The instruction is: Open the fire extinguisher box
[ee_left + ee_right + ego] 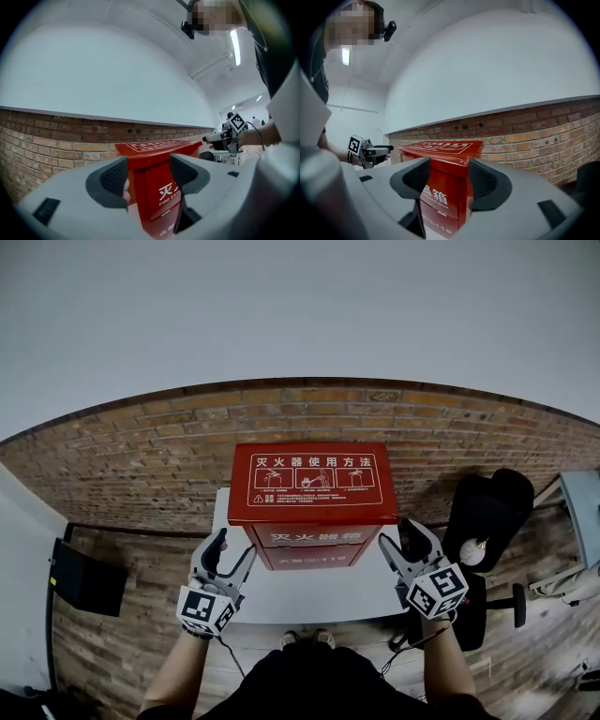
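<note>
Both tools are held wide open and empty: left gripper and right gripper are poised beside the front corners of the closed red box, set on a white table, likely so its lid can be raised.

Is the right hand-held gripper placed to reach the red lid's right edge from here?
Probably yes. The right hand-held gripper sits just beside the right front corner of the closed red lid, jaws apart, with nothing visible between it and the overhanging edge.
</note>
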{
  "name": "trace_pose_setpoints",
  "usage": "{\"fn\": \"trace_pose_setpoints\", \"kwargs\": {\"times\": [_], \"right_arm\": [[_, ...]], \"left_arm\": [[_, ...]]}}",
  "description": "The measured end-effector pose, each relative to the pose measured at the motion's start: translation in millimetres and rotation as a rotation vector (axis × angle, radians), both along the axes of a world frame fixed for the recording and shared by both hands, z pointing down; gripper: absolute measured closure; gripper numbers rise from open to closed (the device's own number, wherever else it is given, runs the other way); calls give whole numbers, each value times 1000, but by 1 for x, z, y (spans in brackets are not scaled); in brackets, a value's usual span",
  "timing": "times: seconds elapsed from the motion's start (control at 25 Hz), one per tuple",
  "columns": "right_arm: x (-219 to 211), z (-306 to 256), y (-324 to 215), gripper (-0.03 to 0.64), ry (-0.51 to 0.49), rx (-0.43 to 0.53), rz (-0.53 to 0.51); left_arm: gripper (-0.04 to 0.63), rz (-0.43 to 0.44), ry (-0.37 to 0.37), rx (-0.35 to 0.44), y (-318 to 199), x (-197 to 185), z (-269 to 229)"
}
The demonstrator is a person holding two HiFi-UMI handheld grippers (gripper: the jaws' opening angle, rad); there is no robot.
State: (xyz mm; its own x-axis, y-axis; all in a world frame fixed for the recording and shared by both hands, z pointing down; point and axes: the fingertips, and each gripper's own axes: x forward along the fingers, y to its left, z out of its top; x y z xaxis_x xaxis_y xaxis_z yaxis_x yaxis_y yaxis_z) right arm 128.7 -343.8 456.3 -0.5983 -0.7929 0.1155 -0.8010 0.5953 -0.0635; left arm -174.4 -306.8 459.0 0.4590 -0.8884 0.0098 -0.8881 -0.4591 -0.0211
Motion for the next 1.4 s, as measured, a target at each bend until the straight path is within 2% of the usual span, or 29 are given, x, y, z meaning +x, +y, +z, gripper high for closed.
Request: {"fn": "trace_pose_setpoints", "kwargs": {"times": [0.08,0.2,0.36,0.48,0.88,1.0,1.12,1.28,1.4], "right_arm": [[2,8,-10,365,-2,-25,-30],[-1,18,-18,362,-13,-41,-112],[-4,22,-22,362,-2,-22,-167],[-1,19,-29,362,-16,-26,-163],[-4,15,-33,365,26,-35,-157],[-4,-16,-31,365,13,-3,-171],[-5,-71,-48,365,-19,63,-192],[-4,-131,-105,365,-11,160,-177],[-6,-150,-149,365,-31,169,-143]], "left_arm": [[264,25,2,-35,-12,-10,8],[250,76,46,-93,-29,-16,17],[250,150,66,-89,-41,-6,16],[250,148,107,-78,-49,-8,11],[255,142,103,-65,-51,-8,4],[259,149,93,-23,-51,-8,-24],[259,151,80,45,-68,-9,-73],[259,129,36,118,-119,-9,-125],[261,115,43,124,-156,-12,-142]]}}
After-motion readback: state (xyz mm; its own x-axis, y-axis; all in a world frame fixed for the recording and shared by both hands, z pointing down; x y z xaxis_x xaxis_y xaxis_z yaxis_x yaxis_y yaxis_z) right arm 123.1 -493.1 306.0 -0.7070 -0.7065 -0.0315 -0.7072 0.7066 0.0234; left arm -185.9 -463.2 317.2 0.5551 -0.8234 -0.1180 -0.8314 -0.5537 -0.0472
